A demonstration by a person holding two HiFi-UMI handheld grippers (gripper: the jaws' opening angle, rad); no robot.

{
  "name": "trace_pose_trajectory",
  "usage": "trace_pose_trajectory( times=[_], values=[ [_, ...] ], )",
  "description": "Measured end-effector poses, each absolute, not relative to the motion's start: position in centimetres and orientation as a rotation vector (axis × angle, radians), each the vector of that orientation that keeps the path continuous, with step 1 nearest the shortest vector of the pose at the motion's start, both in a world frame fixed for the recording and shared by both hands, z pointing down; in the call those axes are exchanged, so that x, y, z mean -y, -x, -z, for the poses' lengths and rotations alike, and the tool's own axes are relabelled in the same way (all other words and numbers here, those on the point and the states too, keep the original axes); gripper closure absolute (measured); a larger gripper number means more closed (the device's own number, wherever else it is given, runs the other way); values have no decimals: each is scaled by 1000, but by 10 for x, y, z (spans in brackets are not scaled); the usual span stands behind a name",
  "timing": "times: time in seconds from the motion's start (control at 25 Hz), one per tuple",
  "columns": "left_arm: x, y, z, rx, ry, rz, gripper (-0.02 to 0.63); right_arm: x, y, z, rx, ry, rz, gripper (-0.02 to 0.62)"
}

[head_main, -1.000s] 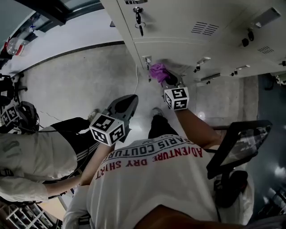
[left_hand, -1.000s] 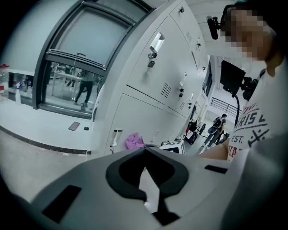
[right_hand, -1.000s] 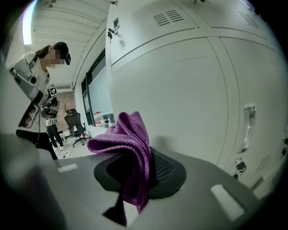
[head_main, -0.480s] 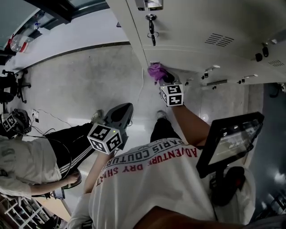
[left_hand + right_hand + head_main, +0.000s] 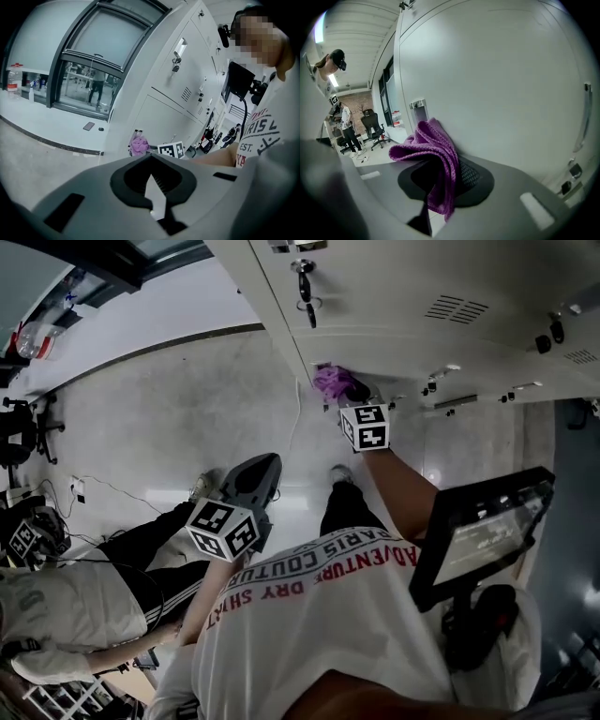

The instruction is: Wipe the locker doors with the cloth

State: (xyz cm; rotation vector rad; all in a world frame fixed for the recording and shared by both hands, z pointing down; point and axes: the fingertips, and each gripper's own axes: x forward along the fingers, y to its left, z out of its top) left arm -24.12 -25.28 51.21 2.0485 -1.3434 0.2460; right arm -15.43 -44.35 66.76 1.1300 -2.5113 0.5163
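Note:
A purple cloth [image 5: 331,382] is bunched against a grey locker door [image 5: 394,343], close to the door's left edge. My right gripper [image 5: 351,396] is shut on the cloth and holds it to the metal, its marker cube just behind. In the right gripper view the cloth [image 5: 434,146] folds over the right gripper [image 5: 440,176] and touches the door [image 5: 501,84]. My left gripper [image 5: 253,479] hangs lower over the floor, away from the lockers, shut and holding nothing. From the left gripper [image 5: 151,164] the cloth [image 5: 138,145] shows ahead at the locker's foot.
Keys [image 5: 303,282] hang from the lock of the door above. A dark screen on a stand [image 5: 480,531] sits to my right. Another person [image 5: 66,601] is at the left on the grey floor [image 5: 169,418], with office chairs [image 5: 19,427] and a thin cable beyond.
The cloth stays pressed at nearly the same spot on the lower door. The head view has shifted a little. The person at the left has moved their legs.

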Motion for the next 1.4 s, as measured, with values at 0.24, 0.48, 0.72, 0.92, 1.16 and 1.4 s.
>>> trace_pose_trajectory(
  times=[0.24,0.48,0.72,0.92,1.16,1.4],
  values=[
    [255,222,-516,1294,-2072,-252,604,451,114,-668,2471,-1205,-532,525],
    [266,195,-521,1223,-2107,-276,604,463,59,-668,2426,-1295,-503,525],
    [277,168,-524,1155,-2150,-297,604,474,1,-664,2365,-1414,-493,525],
    [284,160,-523,1148,-2169,-291,604,482,-37,-664,2321,-1503,-504,525],
    [287,156,-526,1133,-2172,-291,604,485,-54,-665,2294,-1554,-530,525],
    [288,163,-525,1139,-2172,-269,604,466,-37,-660,2324,-1543,-588,525]
  ],
)
